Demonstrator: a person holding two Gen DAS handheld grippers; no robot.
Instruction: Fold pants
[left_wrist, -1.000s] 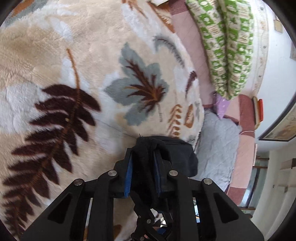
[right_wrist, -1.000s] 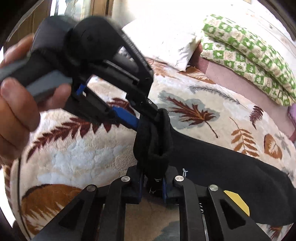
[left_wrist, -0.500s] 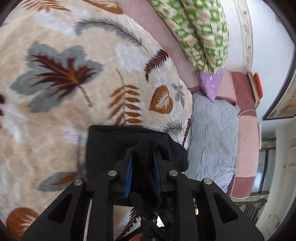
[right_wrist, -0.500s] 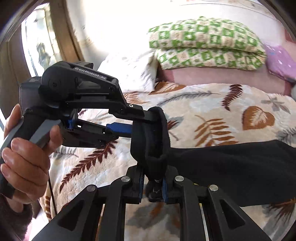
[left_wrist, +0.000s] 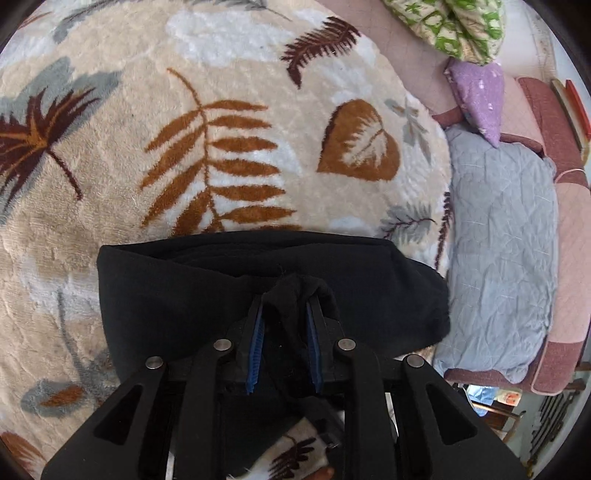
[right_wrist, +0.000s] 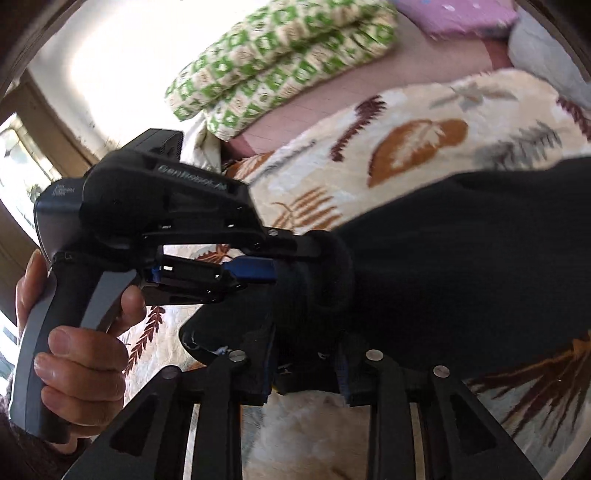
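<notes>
- Pants (left_wrist: 184, 295): black, doubled over on the leaf-print blanket (left_wrist: 221, 110); folded edge lies just below the blanket's brown fern leaf.
- Left tool (left_wrist: 284, 317): clamped on a bunch of pants cloth, above the folded layer.
- Right tool (right_wrist: 306, 373): jaws have just been opening; cloth sits between them, seemingly loose.
- Left hand (right_wrist: 77, 332): grips the left tool's handle.
- Handling advice: lay held edge flush on the lower layer's edge, release low, then smooth outward, lest the fold slide.
</notes>
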